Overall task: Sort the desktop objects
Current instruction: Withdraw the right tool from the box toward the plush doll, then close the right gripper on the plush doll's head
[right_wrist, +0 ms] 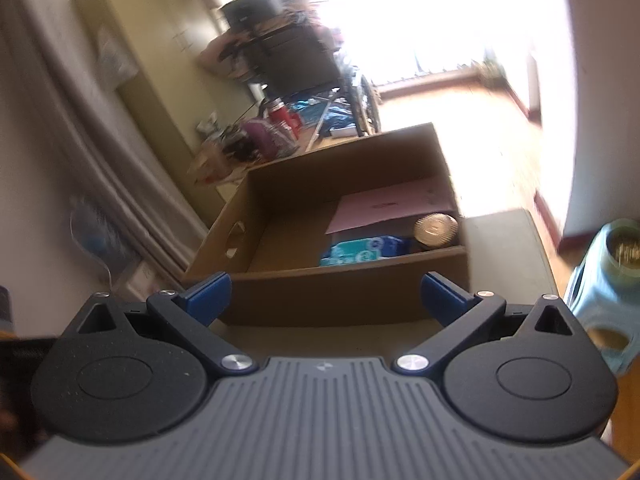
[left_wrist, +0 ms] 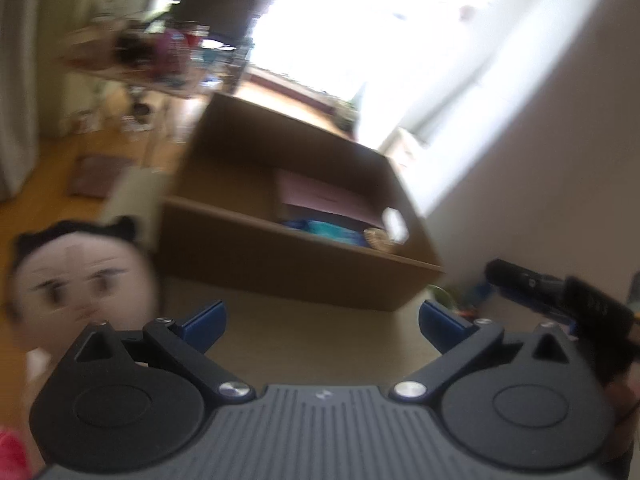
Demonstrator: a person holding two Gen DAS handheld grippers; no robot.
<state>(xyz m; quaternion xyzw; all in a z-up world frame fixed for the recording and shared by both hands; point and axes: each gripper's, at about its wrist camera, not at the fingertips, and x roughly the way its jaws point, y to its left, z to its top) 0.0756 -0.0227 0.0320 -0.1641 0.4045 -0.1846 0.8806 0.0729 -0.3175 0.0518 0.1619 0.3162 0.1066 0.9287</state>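
Observation:
An open cardboard box (left_wrist: pixel 280 256) stands on the table ahead of both grippers; it also shows in the right wrist view (right_wrist: pixel 344 292). Inside lie a pink sheet (right_wrist: pixel 392 204), a blue-green packet (right_wrist: pixel 364 250) and a round gold-lidded tin (right_wrist: pixel 436 230). My left gripper (left_wrist: pixel 322 326) is open and empty, just short of the box. My right gripper (right_wrist: pixel 326 296) is open and empty, at the box's near wall. A plush doll's face (left_wrist: pixel 80 280) sits at the left in the left wrist view. Both views are blurred.
The other gripper (left_wrist: pixel 560 300) shows at the right in the left wrist view, with small colourful items (left_wrist: pixel 460 300) by the wall. A light blue stool (right_wrist: pixel 604 292) stands at the right of the table. A cluttered table (right_wrist: pixel 248 144) lies beyond.

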